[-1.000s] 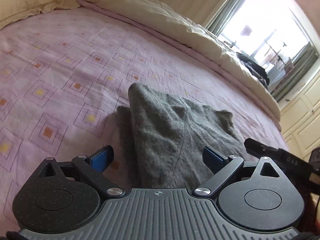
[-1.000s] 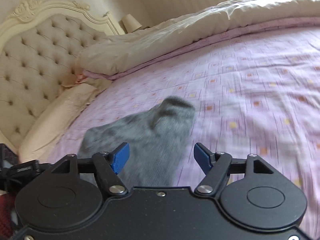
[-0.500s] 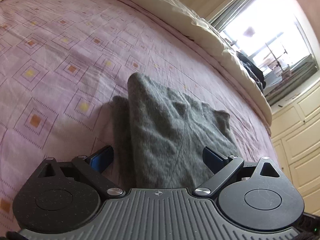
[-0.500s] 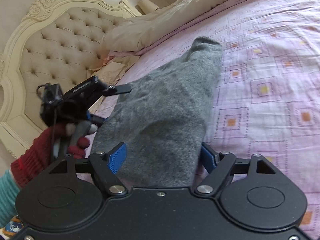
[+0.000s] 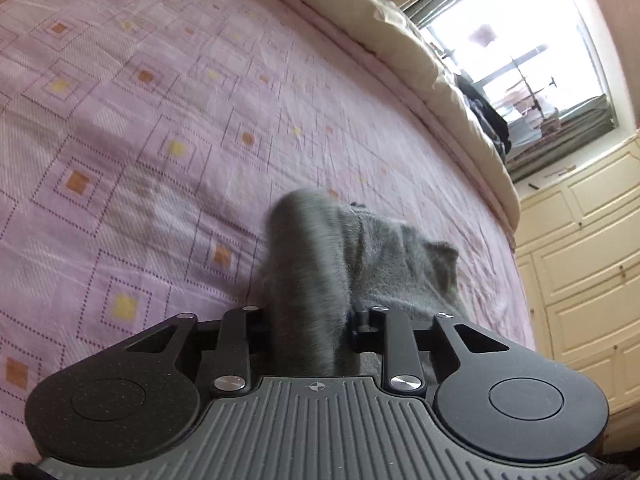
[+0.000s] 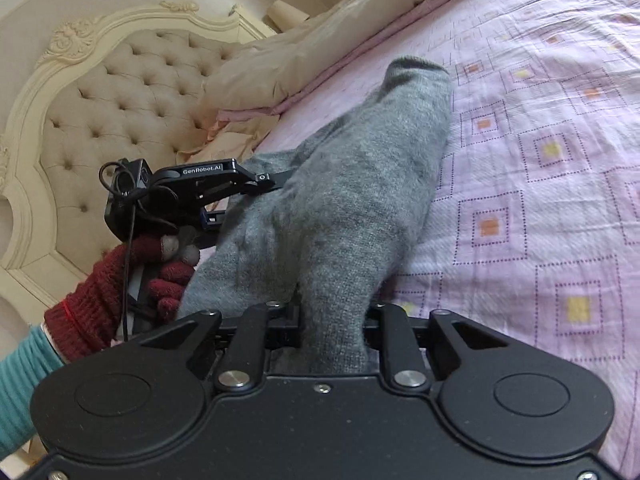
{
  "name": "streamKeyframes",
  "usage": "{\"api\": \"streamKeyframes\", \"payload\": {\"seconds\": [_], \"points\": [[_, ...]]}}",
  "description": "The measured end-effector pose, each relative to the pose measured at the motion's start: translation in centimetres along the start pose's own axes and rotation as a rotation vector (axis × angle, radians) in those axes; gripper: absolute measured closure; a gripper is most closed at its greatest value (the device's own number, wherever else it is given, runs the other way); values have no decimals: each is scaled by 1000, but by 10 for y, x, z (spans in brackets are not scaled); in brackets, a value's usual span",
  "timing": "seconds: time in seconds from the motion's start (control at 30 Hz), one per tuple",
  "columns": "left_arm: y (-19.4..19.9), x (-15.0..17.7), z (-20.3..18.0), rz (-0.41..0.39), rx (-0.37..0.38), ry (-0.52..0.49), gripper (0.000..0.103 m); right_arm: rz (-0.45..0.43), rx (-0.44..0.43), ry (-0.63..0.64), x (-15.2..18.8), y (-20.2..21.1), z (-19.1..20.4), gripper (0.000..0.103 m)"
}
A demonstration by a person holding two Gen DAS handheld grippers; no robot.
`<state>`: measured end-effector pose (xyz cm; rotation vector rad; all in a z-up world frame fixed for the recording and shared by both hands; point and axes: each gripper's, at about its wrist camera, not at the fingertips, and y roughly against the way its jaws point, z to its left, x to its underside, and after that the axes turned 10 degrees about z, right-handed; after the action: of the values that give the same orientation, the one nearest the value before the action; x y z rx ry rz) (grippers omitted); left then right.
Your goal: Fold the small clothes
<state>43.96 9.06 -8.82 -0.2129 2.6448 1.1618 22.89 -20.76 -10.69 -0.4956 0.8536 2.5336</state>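
Observation:
A grey knitted garment (image 5: 320, 264) lies on the pink patterned bedsheet (image 5: 140, 128). My left gripper (image 5: 310, 320) is shut on its near edge, and the cloth bunches up between the jaws. In the right wrist view the same grey garment (image 6: 360, 184) stretches away toward the headboard. My right gripper (image 6: 334, 320) is shut on its other near edge. The left gripper also shows in the right wrist view (image 6: 256, 184), held by a hand in a red glove, gripping the cloth at the left. The fingertips of both grippers are hidden by cloth.
A cream duvet (image 5: 420, 60) is heaped along the far side of the bed. A tufted cream headboard (image 6: 120, 112) and pillows (image 6: 280, 68) stand at the bed's head. Cream cupboards (image 5: 588, 248) and a bright window (image 5: 512, 52) lie beyond the bed.
Both grippers were open around the garment's edges and have closed on it. The cloth is now pinched and lifted into ridges between each pair of jaws.

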Motion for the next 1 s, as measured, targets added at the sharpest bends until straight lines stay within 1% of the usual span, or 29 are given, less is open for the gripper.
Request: {"api": "streamKeyframes", "payload": {"seconds": [0.07, 0.13, 0.23, 0.33, 0.5, 0.57, 0.63, 0.67, 0.7, 0.73, 0.77, 0.8, 0.83, 0.87, 0.9, 0.97, 1.0], "points": [[1, 7, -6, -29, 0, -19, 77, -9, -16, -33, 5, 10, 3, 77], [4, 15, -11, -37, 5, -14, 77, -13, -13, -40, 14, 23, 8, 77], [7, 28, -22, -12, 2, -22, 77, -6, -3, -47, 33, 43, 15, 77], [9, 49, -36, 16, 1, -45, 77, 3, 3, -72, 59, 67, 18, 77], [13, 98, -55, 60, 18, -48, 77, 24, 17, -144, 105, 103, 15, 76], [17, 117, -59, 76, 28, -43, 77, 31, 23, -168, 120, 112, 13, 76], [19, 132, -65, 87, 23, -56, 77, 37, 33, -180, 131, 118, 11, 75], [19, 139, -66, 90, 19, -63, 77, 42, 50, -175, 134, 118, 11, 71], [20, 145, -68, 91, 11, -70, 77, 41, 86, -161, 137, 119, 12, 71], [20, 149, -70, 86, -1, -84, 76, 39, 123, -138, 140, 119, 13, 70], [20, 151, -72, 67, -33, -109, 74, 38, 151, -116, 141, 118, 14, 66], [19, 152, -74, 49, -72, -138, 69, 31, 178, -108, 144, 118, 15, 65], [18, 155, -76, 21, -130, -184, 65, 24, 198, -98, 146, 118, 17, 64], [17, 157, -78, -3, -172, -214, 59, 19, 219, -81, 149, 119, 19, 58], [17, 158, -78, -23, -198, -230, 57, 11, 243, -65, 150, 119, 21, 56], [19, 163, -78, -65, -230, -225, 57, -7, 276, -34, 159, 122, 26, 53], [21, 164, -78, -82, -246, -223, 54, -14, 283, -29, 161, 123, 26, 52]]}}
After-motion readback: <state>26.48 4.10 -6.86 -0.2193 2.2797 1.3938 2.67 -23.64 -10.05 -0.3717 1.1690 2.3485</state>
